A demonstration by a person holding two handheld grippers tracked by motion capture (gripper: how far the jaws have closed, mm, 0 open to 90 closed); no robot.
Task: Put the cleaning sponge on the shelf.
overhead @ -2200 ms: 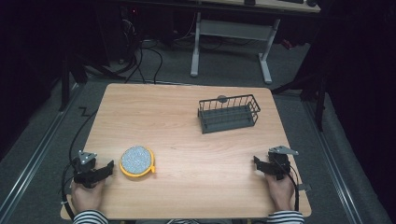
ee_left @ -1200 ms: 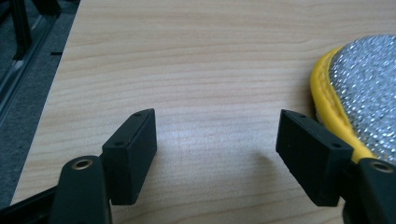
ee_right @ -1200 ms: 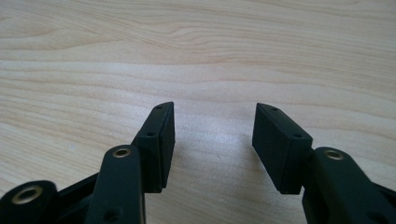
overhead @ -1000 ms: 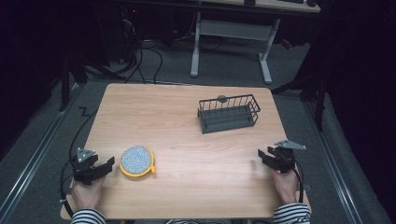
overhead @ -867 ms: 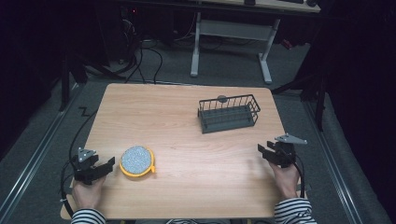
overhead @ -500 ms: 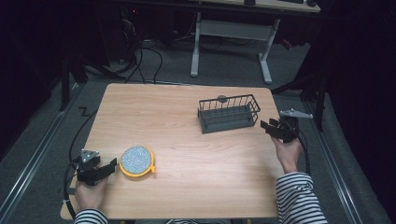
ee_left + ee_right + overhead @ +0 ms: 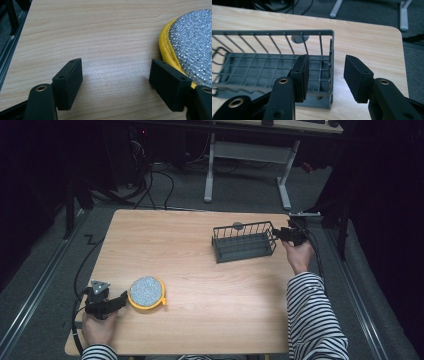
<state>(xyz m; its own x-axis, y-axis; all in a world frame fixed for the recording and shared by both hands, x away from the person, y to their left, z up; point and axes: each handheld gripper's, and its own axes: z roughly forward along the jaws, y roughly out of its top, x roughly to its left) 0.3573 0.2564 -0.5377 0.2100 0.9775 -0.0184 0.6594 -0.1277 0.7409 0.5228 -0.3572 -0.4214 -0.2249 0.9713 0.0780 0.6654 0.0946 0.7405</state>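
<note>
The wooden table (image 7: 200,270) took up the middle of the high view, pale and mostly bare. On its upper right part stood the dark wire basket (image 7: 244,241), its long side running roughly left to right, with a small grey round thing (image 7: 237,225) on the tabletop just behind its far rim. Down at the lower left of the frame lay the yellow-rimmed scouring pad (image 7: 146,292), flat on the wood, silver side up.

A striped sleeve (image 7: 312,320) came up the right side of the picture. At the basket's right end the right gripper (image 7: 278,234) was held with its jaws set astride the end wall: in the right gripper view one pad sat inside the basket (image 7: 274,67), the other outside over bare table. The jaws had just been closing, yet both pads were clear of the wire, so nothing was clamped.

At the lower left the left gripper (image 7: 121,298) lay low on the table, its jaws spread wide after just opening. In the left gripper view the pad (image 7: 212,0)

WaitThe wooden table (image 7: 200,270) took up the middle of the high view, pale and mostly bare. On its upper right part stood the dark wire basket (image 7: 244,241), its long side running roughly left to right. A small grey round thing (image 7: 237,225) lay on the tabletop just behind its far rim. Down at the lower left of the frame lay the yellow-rimmed scouring pad (image 7: 146,292), flat on the wood, silver side up.

A striped sleeve (image 7: 312,320) came up the right side of the picture. At the basket's right end the right gripper (image 7: 278,234) was held with its jaws astride the end wall. In the right gripper view one jaw sat inside the basket and the other outside over bare table. The jaws had just been closing, yet both stood clear of the wire, so nothing was clamped.

At the lower left the left gripper (image 7: 121,298) lay low over the table, its jaws spread wide after just opening. In the left gripper view only bare wood lay between them. The jaw at the right of that frame sat right against the scouring pad's yellow rim, though I could not tell whether it touched.
</note>
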